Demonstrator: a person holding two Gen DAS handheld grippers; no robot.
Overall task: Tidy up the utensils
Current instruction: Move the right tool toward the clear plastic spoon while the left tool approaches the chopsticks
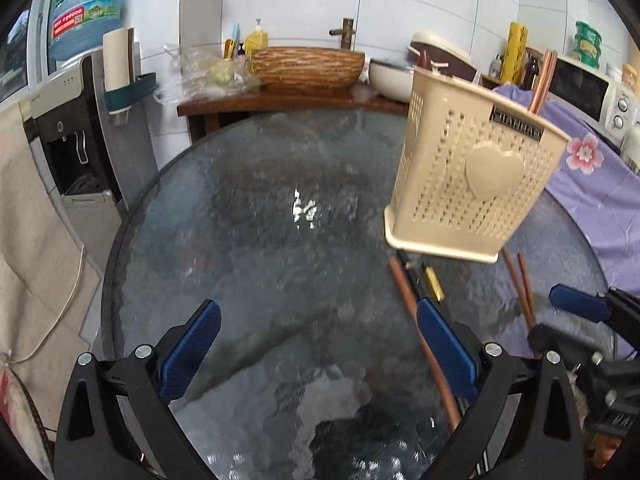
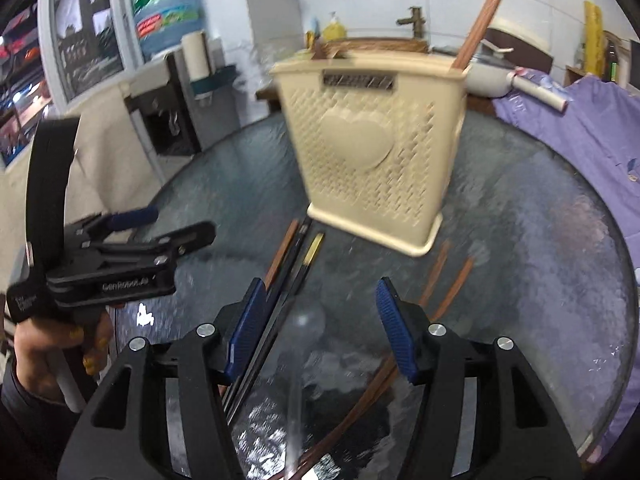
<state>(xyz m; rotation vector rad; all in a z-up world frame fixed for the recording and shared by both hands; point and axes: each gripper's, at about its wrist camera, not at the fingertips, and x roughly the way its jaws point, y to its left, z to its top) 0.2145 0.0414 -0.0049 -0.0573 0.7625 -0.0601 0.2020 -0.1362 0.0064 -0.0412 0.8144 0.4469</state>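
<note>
The beige basket [image 2: 372, 148] stands on the glass table [image 1: 248, 208] with brown chopsticks [image 2: 480, 20] already in it; more brown ones [image 2: 448, 280], a black pair [image 2: 296, 256] and a clear spoon [image 2: 304, 324] lie in front, unsorted; my right tongs [image 2: 320, 328] and left tongs [image 1: 316, 356] are spread wide, empty.

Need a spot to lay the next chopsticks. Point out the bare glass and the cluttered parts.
Bare glass spreads left of the beige utensil holder, out to the table's rim on the water dispenser side, and behind toward the wooden counter. Crowded: just in front of the holder, where brown chopsticks, black chopsticks and both open grippers, left gripper and right gripper, converge.
</note>
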